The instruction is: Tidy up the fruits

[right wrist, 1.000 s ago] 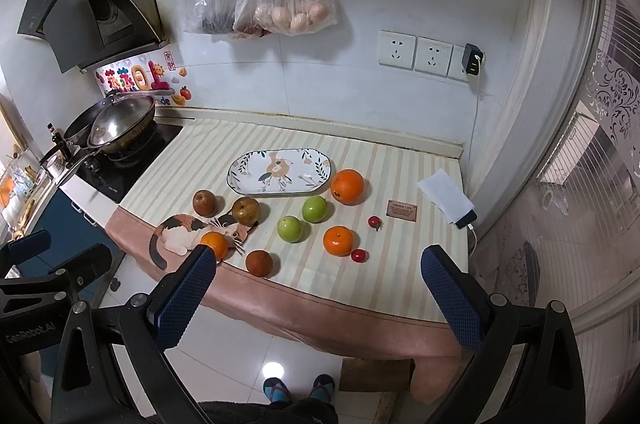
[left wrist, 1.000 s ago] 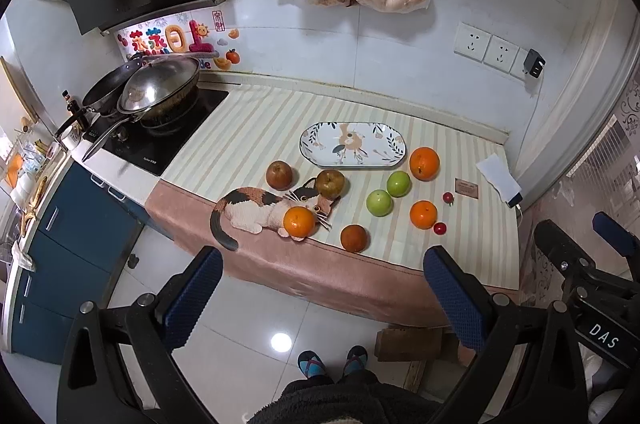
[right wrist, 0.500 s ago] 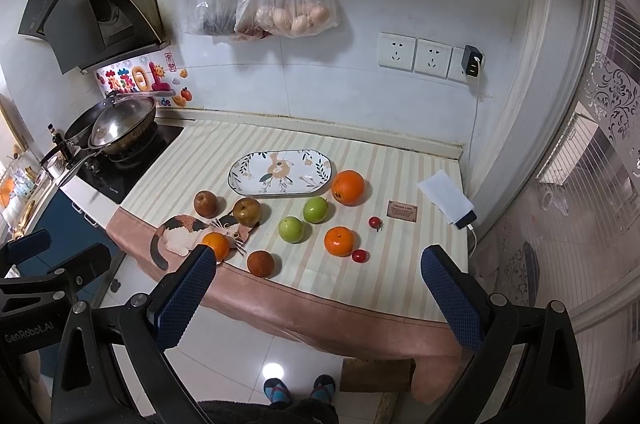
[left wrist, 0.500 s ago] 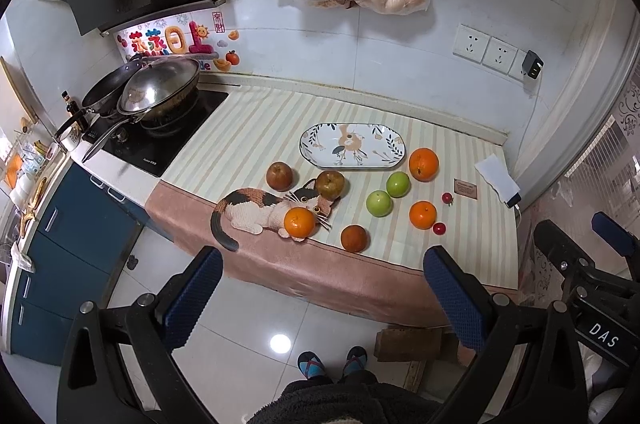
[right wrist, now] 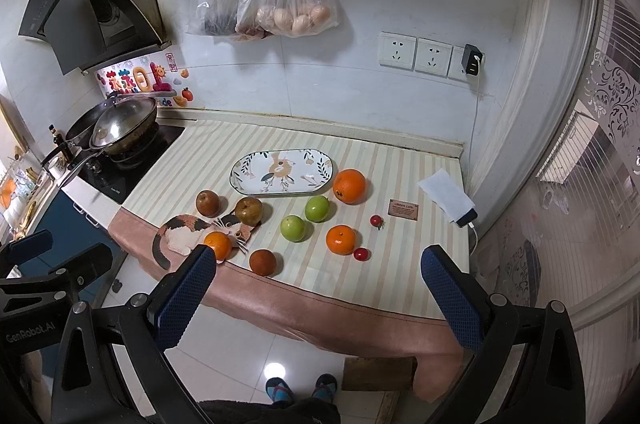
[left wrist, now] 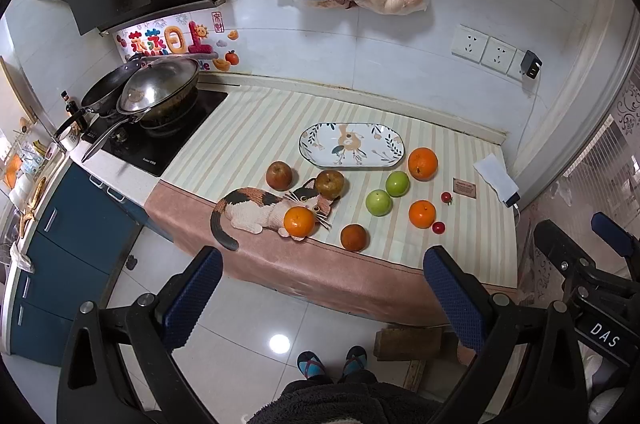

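Both tools wide open, holding nothing: left tool (left wrist: pixel 322 298) and right tool (right wrist: pixel 318 296) sit at frame bottom, well short of the striped-cloth table (right wrist: pixel 404 264). Oval leaf-print plate (right wrist: pixel 282 171) mid-frame, bare. Oranges, green apples (right wrist: pixel 293 228), brown pears, cherry tomatoes lie just below/right of it.

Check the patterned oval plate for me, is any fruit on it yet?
No, the plate holds nothing; the large orange and green apples lie beside it on the striped cloth.
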Available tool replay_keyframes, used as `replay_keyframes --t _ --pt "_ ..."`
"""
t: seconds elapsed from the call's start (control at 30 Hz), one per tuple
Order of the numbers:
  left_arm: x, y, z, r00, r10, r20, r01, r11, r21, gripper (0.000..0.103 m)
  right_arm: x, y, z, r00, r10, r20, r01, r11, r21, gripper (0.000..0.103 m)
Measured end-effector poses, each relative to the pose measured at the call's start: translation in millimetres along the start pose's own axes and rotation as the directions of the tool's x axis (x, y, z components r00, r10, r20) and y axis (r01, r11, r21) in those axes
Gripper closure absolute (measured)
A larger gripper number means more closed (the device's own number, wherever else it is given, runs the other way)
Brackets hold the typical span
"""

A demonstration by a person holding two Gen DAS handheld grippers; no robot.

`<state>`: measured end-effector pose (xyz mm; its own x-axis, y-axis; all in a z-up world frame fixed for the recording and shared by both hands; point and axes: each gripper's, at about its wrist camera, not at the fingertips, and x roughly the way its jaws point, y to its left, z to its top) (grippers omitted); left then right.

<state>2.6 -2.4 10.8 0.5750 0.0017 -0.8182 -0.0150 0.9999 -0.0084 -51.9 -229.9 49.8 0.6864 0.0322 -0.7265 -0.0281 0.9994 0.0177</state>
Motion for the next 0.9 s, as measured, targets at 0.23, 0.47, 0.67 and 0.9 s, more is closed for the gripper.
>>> replay_keyframes --t 0.23,0.47,0.67,0.9 --pt "-1.7 0.8 1.4 1.000 0.001 0.002 -0.001 1.000 0.000 0.000 -1.0 0.4 -0.1 1.000 0.002 0.001 -0.002 1.000 0.002 0.000" --pt "-1.8 1.8 0.6 1.000 -0.002 0.003 0.002 1.000 0.001 0.000 0.9 -1.2 -2.7 1.000 0.002 0.001 -0.002 1.000 0.001 0.000" --pt "-1.7 1.7 0.3 1.000 -0.002 0.004 0.002 1.000 0.001 0.000 -1.0 -0.6 -2.1 1.000 0.002 0.005 -0.002 1.000 0.002 0.000" --pt "-3.9 1.4 2.9 1.000 -0.004 0.007 0.004 1.000 0.003 0.000 -5.8 0.4 2.3 1.000 0.003 0.011 -0.004 1.000 0.009 0.000"
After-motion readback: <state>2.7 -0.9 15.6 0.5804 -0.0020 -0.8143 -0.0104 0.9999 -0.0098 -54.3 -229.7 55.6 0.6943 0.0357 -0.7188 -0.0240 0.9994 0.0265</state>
